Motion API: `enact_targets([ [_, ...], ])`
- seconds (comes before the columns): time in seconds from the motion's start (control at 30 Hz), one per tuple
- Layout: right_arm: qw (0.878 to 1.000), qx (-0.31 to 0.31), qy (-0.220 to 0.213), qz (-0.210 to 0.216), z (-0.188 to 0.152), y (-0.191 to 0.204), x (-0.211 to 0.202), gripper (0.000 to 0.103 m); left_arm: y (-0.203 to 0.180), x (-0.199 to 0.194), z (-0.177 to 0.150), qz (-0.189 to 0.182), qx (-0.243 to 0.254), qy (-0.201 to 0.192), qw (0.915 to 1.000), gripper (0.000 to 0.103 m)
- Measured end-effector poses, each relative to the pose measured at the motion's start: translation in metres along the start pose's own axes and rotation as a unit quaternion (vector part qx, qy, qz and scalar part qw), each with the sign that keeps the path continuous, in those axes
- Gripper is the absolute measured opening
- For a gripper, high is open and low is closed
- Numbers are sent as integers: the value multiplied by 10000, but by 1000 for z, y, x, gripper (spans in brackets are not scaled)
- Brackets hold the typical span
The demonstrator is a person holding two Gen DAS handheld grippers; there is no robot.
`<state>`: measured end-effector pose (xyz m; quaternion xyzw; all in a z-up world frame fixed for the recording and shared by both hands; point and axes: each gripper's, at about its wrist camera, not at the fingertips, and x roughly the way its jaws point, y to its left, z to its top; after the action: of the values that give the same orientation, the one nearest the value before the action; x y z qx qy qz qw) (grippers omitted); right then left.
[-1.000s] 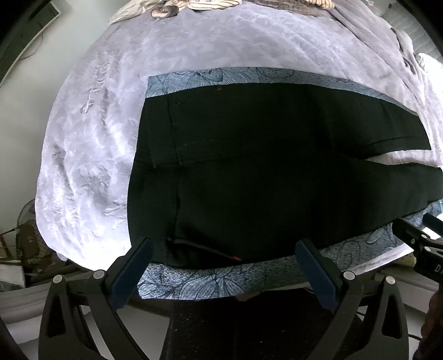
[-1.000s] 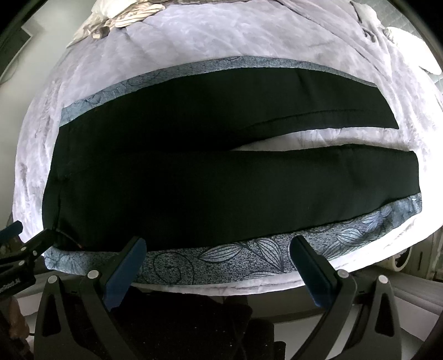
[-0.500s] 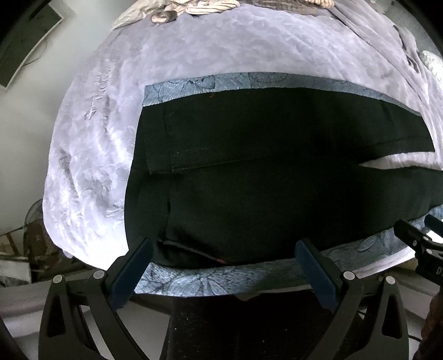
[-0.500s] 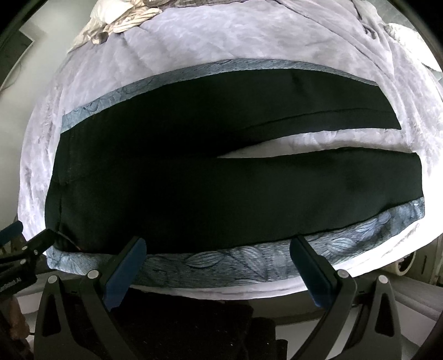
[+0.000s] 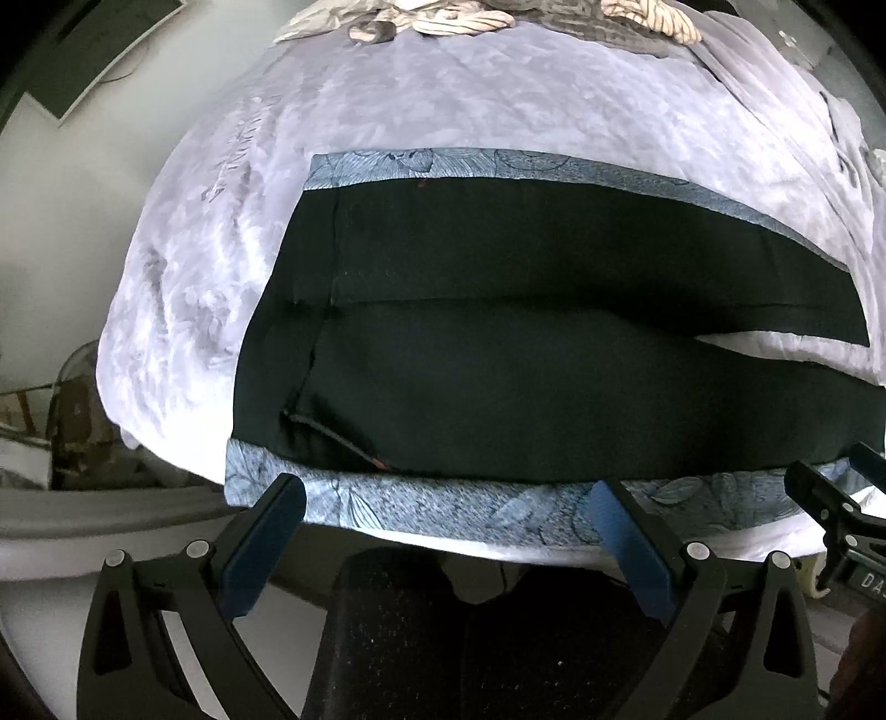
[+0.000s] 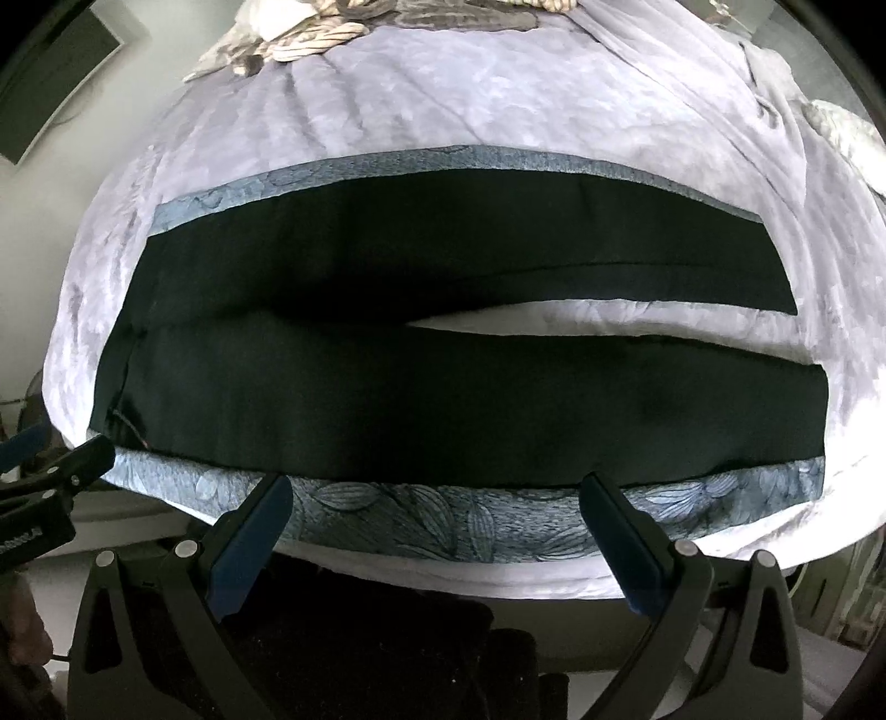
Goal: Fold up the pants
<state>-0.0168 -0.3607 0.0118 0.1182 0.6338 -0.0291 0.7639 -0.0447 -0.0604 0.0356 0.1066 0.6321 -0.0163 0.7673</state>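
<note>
Black pants (image 5: 526, 360) lie flat on the bed, waistband at the left, both legs stretched to the right with a narrow gap between them; they also show in the right wrist view (image 6: 443, 354). They have a blue leaf-patterned stripe (image 5: 443, 507) along each outer side. My left gripper (image 5: 443, 498) is open and empty, just short of the near stripe by the waist end. My right gripper (image 6: 434, 487) is open and empty, just short of the near stripe (image 6: 470, 520) along the leg.
The bed has a pale lilac cover (image 5: 498, 99) with crumpled clothes (image 5: 443, 16) piled at its far end. The bed's near edge (image 6: 443, 576) runs just under both grippers. A dark screen (image 5: 83, 55) hangs on the wall at left.
Both grippers have moved slightly back and down from the bed, so the near striped edge sits lower in view. The pants have not moved. Both grippers stay open.
</note>
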Motion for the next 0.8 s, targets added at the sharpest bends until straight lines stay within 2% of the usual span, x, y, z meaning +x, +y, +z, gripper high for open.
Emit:
enact_targets([
  [0.23, 9999, -96, 25, 102, -1, -8, 0, 103, 5, -7, -8, 113, -203, -79, 9997, 103],
  [0.43, 9999, -77, 13, 89, 1, -2, 3, 103, 14, 0, -7, 300, -87, -215, 9993, 103],
  [0.8, 9998, 185, 14, 0, -4, 30, 17, 103, 50, 23, -9, 163, 174, -321, 9992, 103],
])
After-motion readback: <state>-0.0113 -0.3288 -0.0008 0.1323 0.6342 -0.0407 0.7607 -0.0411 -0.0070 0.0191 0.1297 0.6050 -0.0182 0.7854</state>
